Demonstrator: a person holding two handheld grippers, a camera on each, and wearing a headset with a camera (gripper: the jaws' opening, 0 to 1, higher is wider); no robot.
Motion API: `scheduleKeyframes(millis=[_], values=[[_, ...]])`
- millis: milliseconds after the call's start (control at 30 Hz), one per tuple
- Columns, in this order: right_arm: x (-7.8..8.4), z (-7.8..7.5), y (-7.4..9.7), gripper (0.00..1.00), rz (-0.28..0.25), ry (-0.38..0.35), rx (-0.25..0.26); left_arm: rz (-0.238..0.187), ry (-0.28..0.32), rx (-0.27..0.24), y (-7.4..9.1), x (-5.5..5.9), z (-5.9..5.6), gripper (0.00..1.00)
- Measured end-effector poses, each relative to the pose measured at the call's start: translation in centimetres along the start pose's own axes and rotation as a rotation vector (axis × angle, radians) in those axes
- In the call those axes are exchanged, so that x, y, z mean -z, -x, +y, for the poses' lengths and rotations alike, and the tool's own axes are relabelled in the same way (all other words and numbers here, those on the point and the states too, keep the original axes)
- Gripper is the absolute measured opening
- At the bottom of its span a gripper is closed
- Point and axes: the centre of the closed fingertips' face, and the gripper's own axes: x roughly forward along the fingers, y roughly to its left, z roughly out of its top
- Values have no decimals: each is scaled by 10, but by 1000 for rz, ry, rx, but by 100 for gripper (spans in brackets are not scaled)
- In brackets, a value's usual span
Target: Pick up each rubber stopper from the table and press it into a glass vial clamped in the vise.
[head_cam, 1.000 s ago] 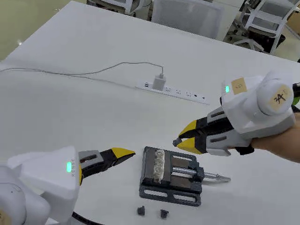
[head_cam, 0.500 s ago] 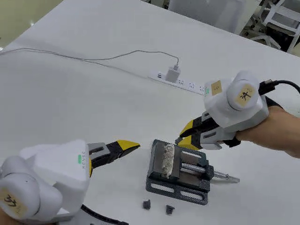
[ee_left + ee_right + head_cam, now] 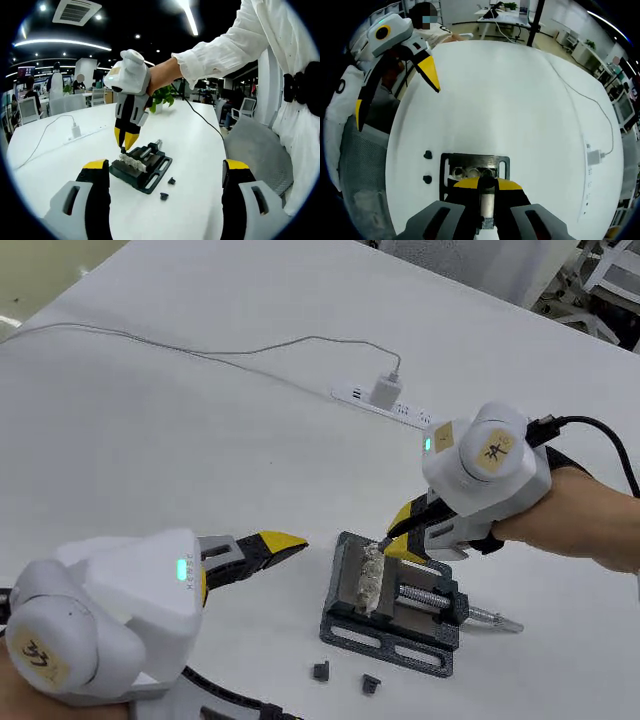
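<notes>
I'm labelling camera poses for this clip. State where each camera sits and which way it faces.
Head view: on the headset, facing forward and down at the vise; left gripper, right gripper and a forearm show.
Left gripper view: rides the left gripper, looking across the table between its open fingers toward the vise; a sleeve shows.
Right gripper view: rides the right gripper, looking steeply down onto the vise past fingers pinching a stopper.
Shared: all see the vise and two loose stoppers; each gripper view catches the other gripper.

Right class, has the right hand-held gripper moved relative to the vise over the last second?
Yes. The right hand-held gripper, shut on a rubber stopper, has closed in on the vise: its tips now sit just over the clamped vials.
</notes>
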Motion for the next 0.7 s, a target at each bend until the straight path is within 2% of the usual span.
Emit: scheduleKeyframes(millis=[267,700], values=[[2,-1,-7,5,32,10,-14,-5,2,-10,1,0,2,92],[2,-1,-9,5,64,24,-31,-15,7,-14,1,0,3,91]])
